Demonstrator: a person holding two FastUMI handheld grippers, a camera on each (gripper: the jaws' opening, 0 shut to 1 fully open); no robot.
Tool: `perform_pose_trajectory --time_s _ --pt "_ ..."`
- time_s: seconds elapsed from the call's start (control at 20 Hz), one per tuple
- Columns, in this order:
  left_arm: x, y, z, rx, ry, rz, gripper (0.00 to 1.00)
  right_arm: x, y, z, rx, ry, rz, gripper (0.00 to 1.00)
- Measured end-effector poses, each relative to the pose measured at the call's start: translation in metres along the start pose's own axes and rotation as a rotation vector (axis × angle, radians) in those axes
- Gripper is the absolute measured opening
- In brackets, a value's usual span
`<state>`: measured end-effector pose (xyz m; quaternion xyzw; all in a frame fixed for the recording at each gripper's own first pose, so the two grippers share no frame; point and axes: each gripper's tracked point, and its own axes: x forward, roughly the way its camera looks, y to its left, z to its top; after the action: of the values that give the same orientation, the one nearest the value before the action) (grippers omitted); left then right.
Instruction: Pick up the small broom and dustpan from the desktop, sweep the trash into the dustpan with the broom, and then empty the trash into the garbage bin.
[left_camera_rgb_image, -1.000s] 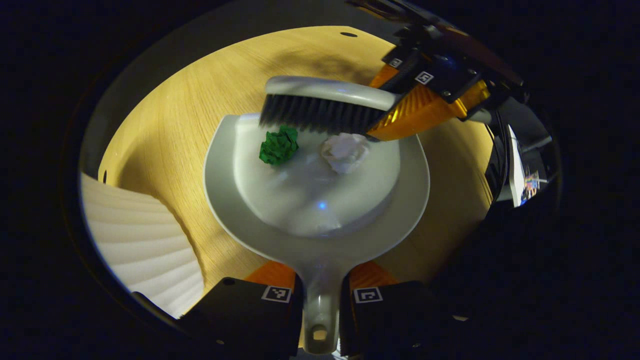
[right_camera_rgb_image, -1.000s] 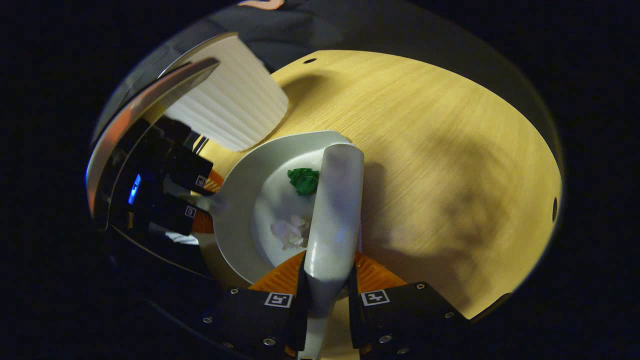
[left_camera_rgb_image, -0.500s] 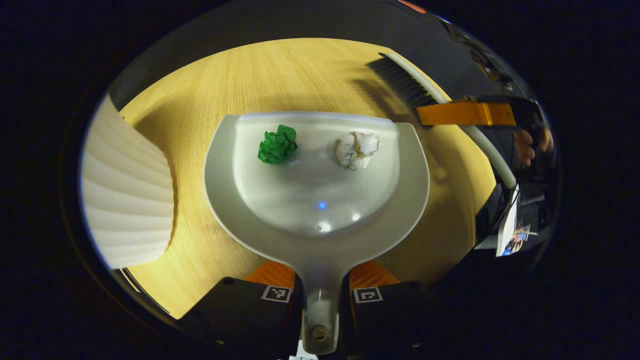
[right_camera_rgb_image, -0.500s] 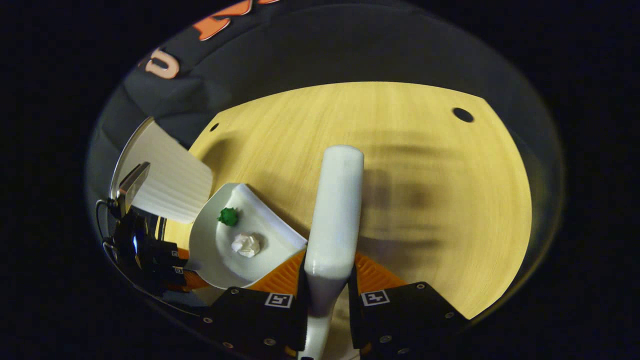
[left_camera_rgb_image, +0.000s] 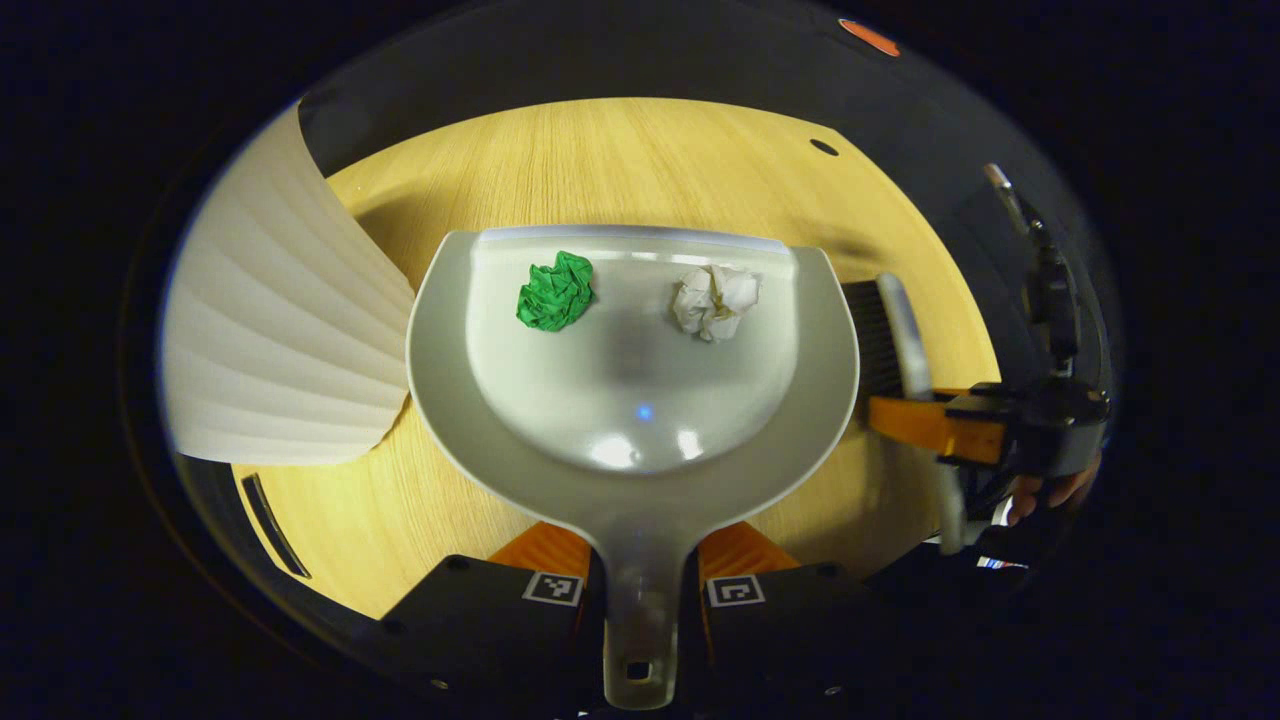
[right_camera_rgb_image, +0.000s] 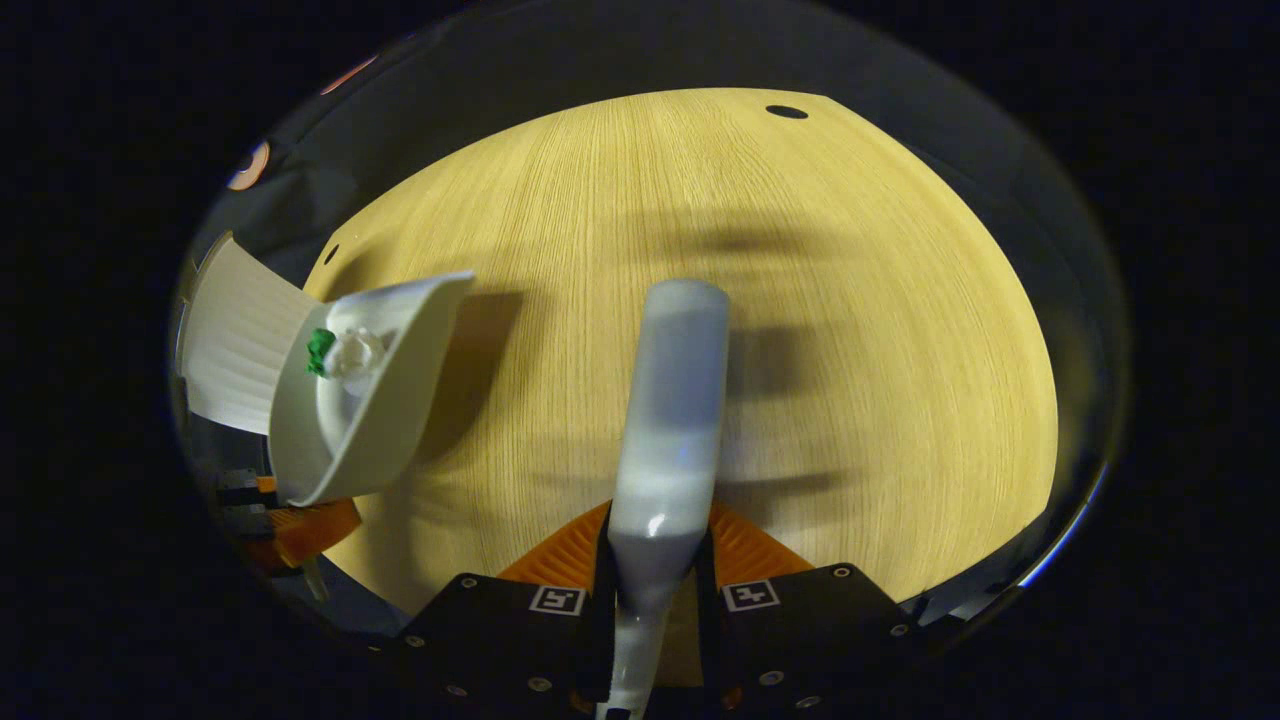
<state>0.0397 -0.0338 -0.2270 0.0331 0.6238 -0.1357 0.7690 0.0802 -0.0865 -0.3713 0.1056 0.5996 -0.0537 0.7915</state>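
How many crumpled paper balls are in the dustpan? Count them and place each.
2. Green ball near the dustpan front lip, left side; white ball beside it on the right. Nothing seems hidden.

Both hand-held grippers clamped — left (left_camera_rgb_image: 640, 590), right (right_camera_rgb_image: 655, 598) — a hand (left_camera_rgb_image: 1050, 490) holding the right.

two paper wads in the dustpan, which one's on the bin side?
The green wad. It lies in the dustpan on the side by the ribbed white bin; the white wad lies toward the broom.
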Motion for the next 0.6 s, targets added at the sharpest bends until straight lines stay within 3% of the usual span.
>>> perform_pose_trajectory --time_s 0.1,0.4,0.6 --pt "-0.025 0.000 0.007 0.024 -0.019 0.004 0.30 0.013 -0.010 0.001 -0.032 0.009 -0.032 0.35" --pt "-0.112 0.008 0.034 0.103 -0.081 0.010 0.30 0.049 -0.011 0.021 -0.085 0.025 -0.023 0.36" --pt "-0.193 0.034 0.066 0.029 -0.160 -0.002 0.30 0.044 -0.001 0.015 -0.125 0.033 -0.005 0.36"
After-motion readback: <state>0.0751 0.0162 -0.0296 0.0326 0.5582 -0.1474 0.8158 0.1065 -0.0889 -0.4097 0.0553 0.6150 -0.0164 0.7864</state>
